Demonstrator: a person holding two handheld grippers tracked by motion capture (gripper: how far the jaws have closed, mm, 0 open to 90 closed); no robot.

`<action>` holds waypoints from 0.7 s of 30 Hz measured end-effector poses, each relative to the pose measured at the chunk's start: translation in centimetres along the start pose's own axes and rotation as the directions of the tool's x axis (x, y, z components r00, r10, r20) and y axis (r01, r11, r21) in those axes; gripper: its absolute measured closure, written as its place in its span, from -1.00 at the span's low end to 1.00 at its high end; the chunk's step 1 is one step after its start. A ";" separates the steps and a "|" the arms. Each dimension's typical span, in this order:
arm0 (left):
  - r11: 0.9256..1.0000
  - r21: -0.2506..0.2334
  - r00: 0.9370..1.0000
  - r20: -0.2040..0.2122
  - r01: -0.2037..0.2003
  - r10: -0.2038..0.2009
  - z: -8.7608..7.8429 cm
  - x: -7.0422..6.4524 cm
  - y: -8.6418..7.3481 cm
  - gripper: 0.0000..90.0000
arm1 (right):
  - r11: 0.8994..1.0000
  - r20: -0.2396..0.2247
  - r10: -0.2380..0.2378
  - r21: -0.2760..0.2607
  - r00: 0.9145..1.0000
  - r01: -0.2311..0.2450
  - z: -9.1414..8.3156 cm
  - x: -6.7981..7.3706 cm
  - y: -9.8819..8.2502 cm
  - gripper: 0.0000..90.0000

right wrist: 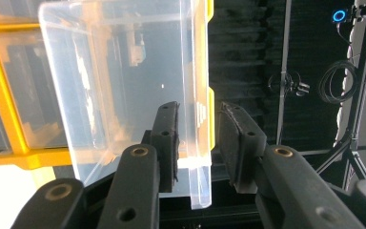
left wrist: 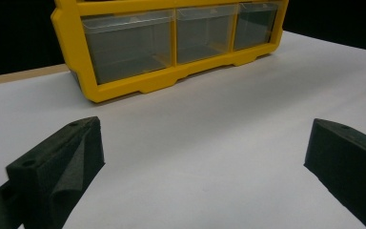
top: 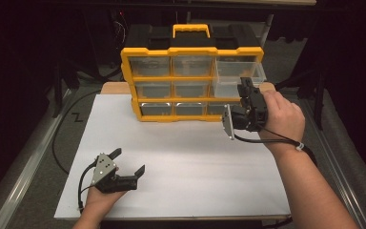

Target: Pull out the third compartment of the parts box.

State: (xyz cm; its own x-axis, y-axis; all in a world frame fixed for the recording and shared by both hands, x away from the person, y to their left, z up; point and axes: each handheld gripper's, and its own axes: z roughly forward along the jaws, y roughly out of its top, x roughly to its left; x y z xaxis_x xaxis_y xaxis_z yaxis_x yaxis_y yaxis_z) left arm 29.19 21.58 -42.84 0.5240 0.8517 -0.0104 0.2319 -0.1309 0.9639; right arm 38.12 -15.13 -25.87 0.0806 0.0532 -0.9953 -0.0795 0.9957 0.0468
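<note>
Yellow-framed drawer organizer: at far edge of white board, black top, yellow handle.
Clear drawer, top row, right column: pulled partway out; other drawers flush. Opening judged begun; full removal or contents undecided.
Right gripper: jaws straddling drawer's front wall, narrow gap, not visibly clamped.
Left gripper: parked near board's front-left, jaws spread wide, empty.
Clearance: bare board ahead of organizer; board edge close beside right hand.
</note>
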 end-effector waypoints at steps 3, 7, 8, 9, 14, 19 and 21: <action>1.000 -0.004 1.000 0.000 0.007 -0.007 0.0 0.1 0.0 -0.99 | 1.000 -0.020 0.000 -0.011 1.000 0.000 -0.7 0.1 0.0 0.47; 1.000 -0.006 1.000 -0.004 0.002 -0.002 -0.1 0.1 0.0 -0.99 | 1.000 -0.045 0.004 -0.015 0.999 -0.005 -1.6 0.7 -0.2 0.41; 1.000 -0.005 1.000 -0.005 0.000 0.000 -0.1 0.1 0.0 -0.99 | 1.000 -0.049 0.007 -0.017 0.999 -0.007 -1.9 1.0 -0.3 0.40; 1.000 -0.003 1.000 -0.006 0.001 -0.001 0.0 0.1 0.0 -0.99 | 1.000 -0.067 0.007 -0.024 0.998 -0.008 -2.4 1.6 -0.4 0.36; 1.000 0.004 1.000 -0.018 0.008 -0.008 0.1 0.2 -0.1 -0.99 | 0.999 -0.096 0.015 -0.034 0.995 -0.019 -2.9 2.9 -0.7 0.30; 1.000 0.010 0.999 -0.035 0.005 -0.005 0.1 0.2 -0.1 -0.99 | 0.999 -0.133 0.012 -0.045 0.991 -0.018 -3.7 5.3 -0.9 0.20; 1.000 0.008 0.999 -0.039 0.007 -0.007 0.0 0.3 -0.2 -0.99 | 0.999 -0.156 0.014 -0.048 0.988 -0.021 -4.0 6.5 -1.1 0.17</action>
State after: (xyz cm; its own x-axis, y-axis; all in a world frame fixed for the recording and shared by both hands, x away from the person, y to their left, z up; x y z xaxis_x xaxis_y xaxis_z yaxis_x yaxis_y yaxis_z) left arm 29.33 21.84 -43.02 0.4899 0.8717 -0.0066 0.2419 -0.1287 0.9617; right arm 34.75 -16.19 -32.75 -0.0769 0.0544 -0.9956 -0.1286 0.9896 0.0640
